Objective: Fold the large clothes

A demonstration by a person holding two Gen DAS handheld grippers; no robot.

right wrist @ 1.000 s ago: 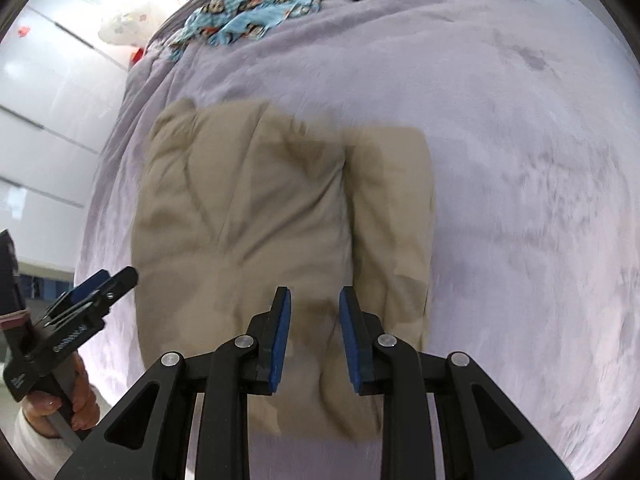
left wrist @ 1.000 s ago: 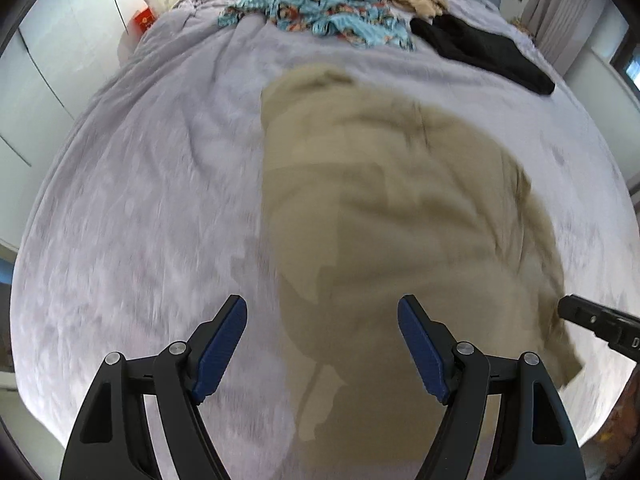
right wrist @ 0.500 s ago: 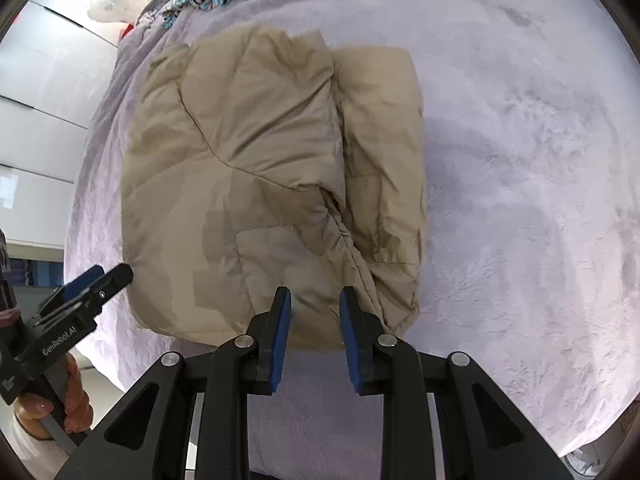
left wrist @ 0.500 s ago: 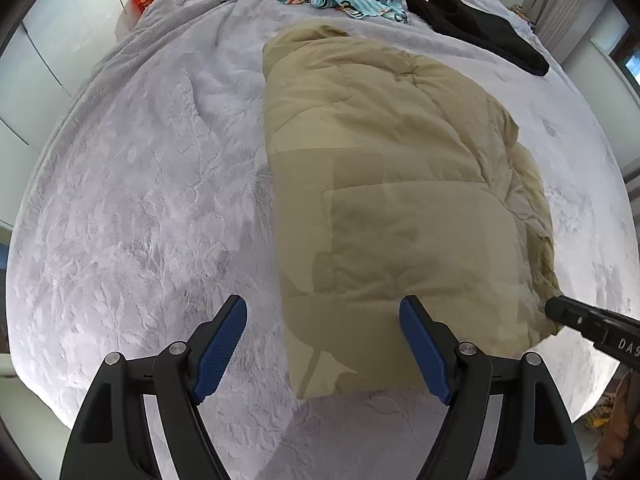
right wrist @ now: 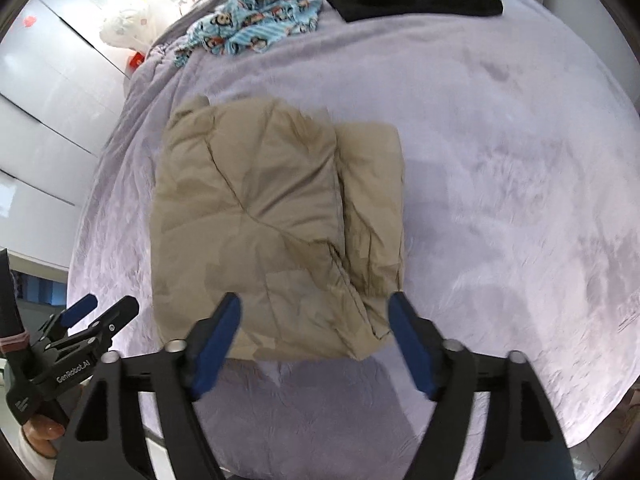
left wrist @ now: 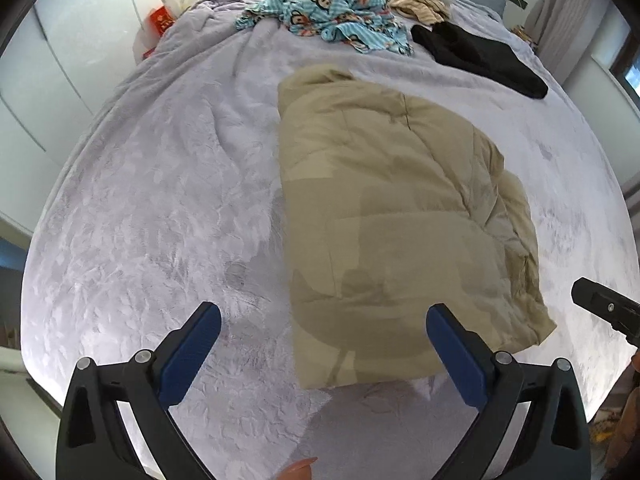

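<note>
I have the tan padded coat lying folded into a thick rectangular bundle on the lilac bedspread, near the close edge of the bed and a little right of centre in the left wrist view. Its long axis runs from that near edge toward the far end of the bed, with the rounded, hood-like end pointing away from me and the squared fold facing me. On its right side a narrower tucked-in strip lies alongside the main panel, which I take to be a sleeve or side folded inward to keep the bundle compact. My left gripper hangs over the near left corner of the coat with its jaws opening wide and nothing pinched between them; my right gripper sits above the near right corner, jaws also opening, pads clear of the fabric. I judge both are letting go so the fold can settle flat. Far off lie a blue monkey-print garment and a black garment, well apart from the coat, probably waiting their turn.
</note>
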